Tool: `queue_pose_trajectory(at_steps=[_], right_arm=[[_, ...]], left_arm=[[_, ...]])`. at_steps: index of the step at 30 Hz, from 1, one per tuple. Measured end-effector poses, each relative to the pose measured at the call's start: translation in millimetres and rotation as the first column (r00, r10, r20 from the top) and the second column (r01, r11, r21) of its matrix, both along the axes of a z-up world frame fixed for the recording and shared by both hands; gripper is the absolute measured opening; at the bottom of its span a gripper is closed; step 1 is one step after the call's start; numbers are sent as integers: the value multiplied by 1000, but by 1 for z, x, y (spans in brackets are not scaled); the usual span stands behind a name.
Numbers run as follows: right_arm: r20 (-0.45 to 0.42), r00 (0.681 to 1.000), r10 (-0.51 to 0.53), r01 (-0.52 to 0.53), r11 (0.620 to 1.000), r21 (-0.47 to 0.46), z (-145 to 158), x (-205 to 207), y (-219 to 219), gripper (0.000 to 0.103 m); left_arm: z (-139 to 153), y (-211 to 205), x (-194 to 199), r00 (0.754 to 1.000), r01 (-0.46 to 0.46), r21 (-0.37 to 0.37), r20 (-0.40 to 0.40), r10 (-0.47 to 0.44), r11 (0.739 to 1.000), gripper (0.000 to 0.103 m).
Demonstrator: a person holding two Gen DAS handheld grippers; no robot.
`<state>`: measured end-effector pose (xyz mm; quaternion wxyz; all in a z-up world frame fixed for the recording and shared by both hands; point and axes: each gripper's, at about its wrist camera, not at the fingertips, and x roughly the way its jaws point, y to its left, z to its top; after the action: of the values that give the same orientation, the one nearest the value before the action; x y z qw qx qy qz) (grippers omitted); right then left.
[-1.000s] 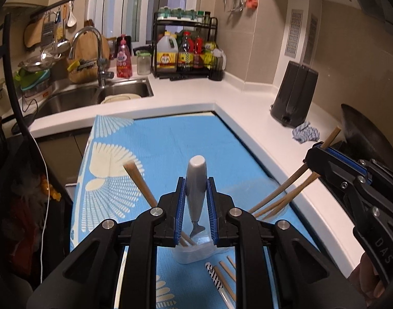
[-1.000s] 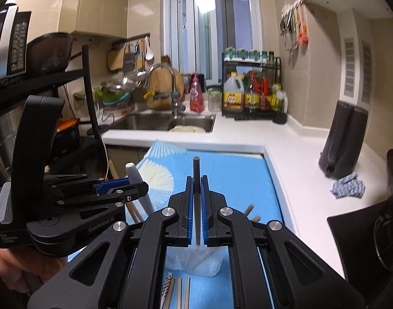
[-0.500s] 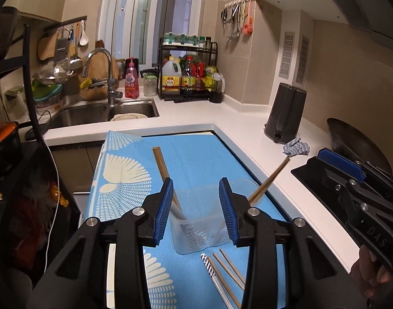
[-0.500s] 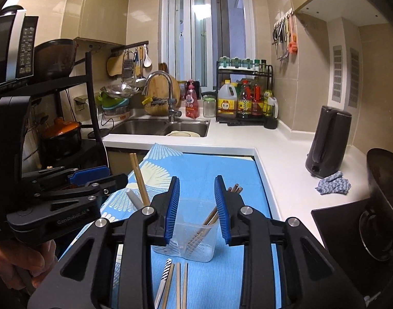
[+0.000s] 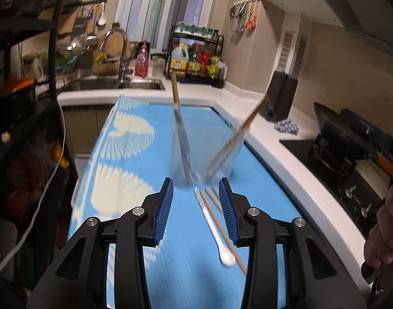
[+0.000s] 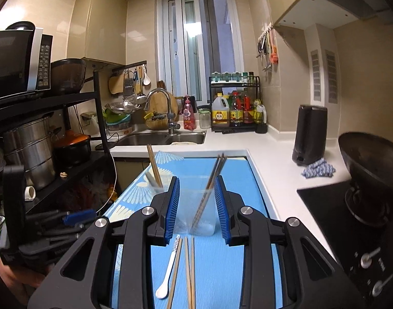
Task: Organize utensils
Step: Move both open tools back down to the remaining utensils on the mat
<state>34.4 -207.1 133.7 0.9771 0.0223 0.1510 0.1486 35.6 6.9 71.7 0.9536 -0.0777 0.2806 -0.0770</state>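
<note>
A clear plastic container stands on the blue fan-patterned mat. In it lean a wooden chopstick and a spoon handle on the left, and several chopsticks on the right. My left gripper is open, just short of the container, with nothing gripped. A white spoon and loose chopsticks lie on the mat below it. My right gripper is open too, and the container shows beyond its fingers. The left gripper also appears at the right wrist view's lower left.
A sink and bottle rack lie at the back. A black appliance and blue cloth sit on the white counter. A wok on the stove is at right. A black shelf with pots is at left.
A second ago the left gripper was shut on a white spoon handle and the right on a dark chopstick over the container. Both let go, opened and drew back.
</note>
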Motion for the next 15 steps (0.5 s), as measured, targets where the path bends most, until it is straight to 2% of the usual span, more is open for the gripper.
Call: queue_pose_trajectory(at_steps=[3, 6, 8, 10, 12, 15], right_arm=[[-25, 1000, 3, -3, 1000, 14, -29, -14, -3, 26], [-82, 997, 14, -11, 999, 40, -74, -21, -6, 13], [-172, 985, 19, -8, 998, 61, -108, -17, -7, 13], [-226, 974, 18, -6, 999, 53, -134, -15, -5, 13], [-269, 963, 35, -27, 999, 33, -154, -12, -1, 13], [-313, 949, 33, -33, 999, 4, -173, -5, -1, 15]], left_arm=[[-38, -7, -20, 999, -7, -9, -38, 7, 1000, 37], [-73, -13, -43, 998, -26, 4, -58, 26, 1000, 33], [-94, -16, -56, 997, -25, 15, -71, 26, 1000, 32], [-109, -21, -68, 998, -19, 54, -62, 23, 998, 32], [-119, -23, -79, 999, -7, 74, -44, 10, 997, 32], [-128, -20, -80, 998, -10, 53, -64, 13, 999, 32]])
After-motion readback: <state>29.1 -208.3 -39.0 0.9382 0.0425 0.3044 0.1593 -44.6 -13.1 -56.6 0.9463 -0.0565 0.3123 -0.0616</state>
